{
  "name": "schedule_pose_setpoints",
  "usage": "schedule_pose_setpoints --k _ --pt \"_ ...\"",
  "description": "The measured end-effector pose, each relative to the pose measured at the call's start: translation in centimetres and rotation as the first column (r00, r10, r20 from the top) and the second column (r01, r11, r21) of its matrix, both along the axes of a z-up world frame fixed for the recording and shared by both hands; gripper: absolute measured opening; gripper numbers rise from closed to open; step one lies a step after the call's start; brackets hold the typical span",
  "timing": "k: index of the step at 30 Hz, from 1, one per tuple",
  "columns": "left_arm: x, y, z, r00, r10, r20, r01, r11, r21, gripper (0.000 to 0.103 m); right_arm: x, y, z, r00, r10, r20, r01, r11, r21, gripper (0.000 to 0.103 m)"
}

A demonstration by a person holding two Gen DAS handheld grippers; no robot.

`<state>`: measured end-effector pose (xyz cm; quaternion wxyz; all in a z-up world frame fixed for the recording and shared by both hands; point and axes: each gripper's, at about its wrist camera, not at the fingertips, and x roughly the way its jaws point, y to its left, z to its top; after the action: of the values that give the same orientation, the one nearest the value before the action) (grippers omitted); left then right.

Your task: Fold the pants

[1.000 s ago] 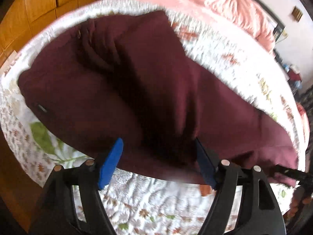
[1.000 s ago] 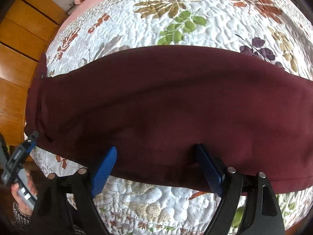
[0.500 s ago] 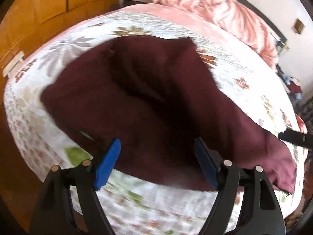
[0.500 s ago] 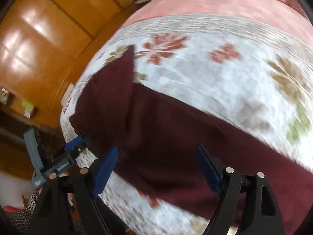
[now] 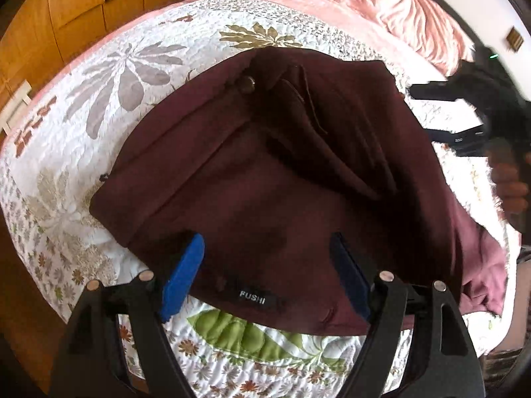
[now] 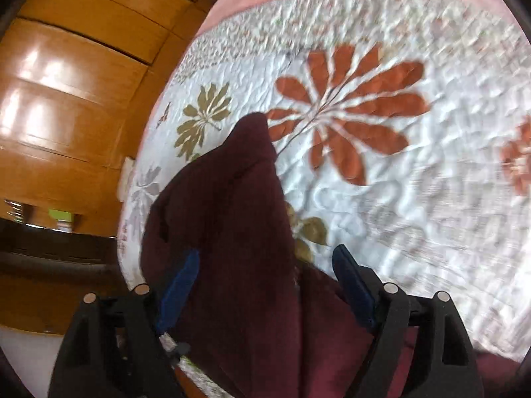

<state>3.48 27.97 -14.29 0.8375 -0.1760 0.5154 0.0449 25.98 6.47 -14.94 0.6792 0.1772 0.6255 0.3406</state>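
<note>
We see the maroon pants lying bunched and partly doubled over on the flowered quilt, near the quilt's front edge and toward its left front corner, with the button and fly seam uppermost and a black label reading FUSHI at the nearest hem. A lighter, looser fold of the cloth trails off toward the right edge. Our left gripper hangs over the near hem with its blue pads spread wide on either side of the label, and we see no cloth pinched between them. Our right gripper looks along the cloth from the right side; its jaws stand wide too, with a raised ridge of pants between them, though the blur leaves us unsure whether the pads touch it. Behind the quilt lies a pink blanket, and orange wooden cabinets stand beyond the left edge.
</note>
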Motion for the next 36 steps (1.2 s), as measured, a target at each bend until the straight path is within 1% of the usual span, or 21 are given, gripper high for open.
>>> schedule_pose_setpoints --k 1,2,3,4,5,6,9,11,12,14,18,22,24,26,27,28,30,31,33,35,36 --pt "-0.3 0.2 0.0 1.0 -0.003 0.007 0.003 1.0 -0.017 0.077 0.0 0.0 -0.3 1.0 0.0 -0.01 0.0 0.999 0.034 0.066" --pt "-0.6 0.0 0.1 1.0 -0.004 0.015 0.005 1.0 -0.026 0.077 0.0 0.2 -0.4 1.0 0.0 -0.017 0.001 0.999 0.053 0.055" --pt "-1.1 0.1 0.3 1.0 -0.006 0.027 0.007 0.999 -0.035 0.077 -0.2 0.2 -0.2 1.0 0.005 -0.006 -0.004 0.999 0.048 0.036" --pt "-1.7 0.1 0.5 0.999 -0.006 0.037 0.008 0.999 -0.039 0.077 -0.6 0.5 0.5 0.998 0.029 0.047 -0.03 0.999 0.015 0.02" --pt "-2.3 0.2 1.0 0.999 0.002 0.049 0.0 0.999 -0.034 0.077 -0.8 0.6 1.0 0.997 0.042 0.069 -0.043 0.999 0.013 0.013" --pt "-2.7 0.3 1.3 0.998 0.012 0.055 -0.01 1.0 -0.023 0.08 -1.1 0.5 1.7 0.995 0.052 0.087 -0.055 0.998 0.035 0.011" --pt "-4.5 0.8 2.2 0.997 0.043 0.072 -0.044 0.999 0.012 0.082 -4.1 0.8 6.1 0.974 0.098 0.204 -0.134 0.976 0.17 0.01" --pt "-5.3 1.3 2.6 0.996 0.06 0.072 -0.061 0.998 0.009 0.082 -6.9 2.3 8.6 0.943 0.164 0.29 -0.225 0.955 0.192 0.01" --pt "-5.8 1.8 2.9 0.995 0.075 0.071 -0.076 0.997 0.013 0.082 -8.2 3.0 9.3 0.926 0.196 0.322 -0.266 0.945 0.189 0.01" --pt "-6.9 2.6 3.5 0.991 0.106 0.083 -0.108 0.994 0.021 0.082 -12.2 5.4 10.3 0.873 0.296 0.387 -0.371 0.919 0.135 0.01" --pt "-9.7 4.7 5.0 0.98 0.163 0.116 -0.166 0.986 0.02 0.083 -17.0 9.0 8.2 0.821 0.417 0.39 -0.468 0.883 0.042 0.01" --pt "-11.6 6.4 6.0 0.969 0.21 0.132 -0.218 0.974 0.054 0.084 -19.0 11.6 3.5 0.834 0.477 0.278 -0.496 0.868 0.001 0.012" --pt "-12.0 6.8 6.3 0.965 0.225 0.137 -0.233 0.971 0.049 0.084 -19.6 12.5 1.1 0.836 0.504 0.218 -0.509 0.86 -0.035 0.017" --pt "-11.3 7.2 6.4 0.962 0.232 0.142 -0.24 0.97 0.043 0.084 -20.2 12.8 -0.3 0.832 0.518 0.198 -0.514 0.855 -0.072 0.019" --pt "-11.0 6.9 6.7 0.962 0.229 0.148 -0.236 0.971 0.034 0.084 -20.3 12.2 -0.4 0.839 0.508 0.195 -0.509 0.859 -0.05 0.025" --pt "-10.2 6.7 6.7 0.963 0.222 0.151 -0.228 0.973 0.026 0.085 -20.5 11.4 0.0 0.849 0.493 0.193 -0.498 0.867 -0.021 0.034" --pt "-9.1 5.7 6.9 0.967 0.199 0.156 -0.204 0.979 0.016 0.085 -20.0 8.6 1.6 0.88 0.432 0.199 -0.447 0.894 0.037 0.046" --pt "-8.3 4.9 7.1 0.971 0.18 0.159 -0.184 0.983 0.011 0.085 -19.8 6.9 2.4 0.893 0.396 0.213 -0.415 0.908 0.053 0.048" --pt "-6.8 3.5 7.0 0.976 0.143 0.163 -0.145 0.989 -0.001 0.085 -19.8 1.2 4.6 0.918 0.301 0.258 -0.331 0.94 0.081 0.048" --pt "-5.5 1.5 7.0 0.98 0.096 0.172 -0.094 0.995 -0.017 0.085 -19.7 -4.0 5.9 0.941 0.203 0.271 -0.231 0.97 0.075 0.048" --pt "-4.5 -0.2 6.8 0.983 0.052 0.177 -0.049 0.999 -0.025 0.085 -19.9 -8.3 6.3 0.955 0.128 0.269 -0.153 0.986 0.073 0.048"
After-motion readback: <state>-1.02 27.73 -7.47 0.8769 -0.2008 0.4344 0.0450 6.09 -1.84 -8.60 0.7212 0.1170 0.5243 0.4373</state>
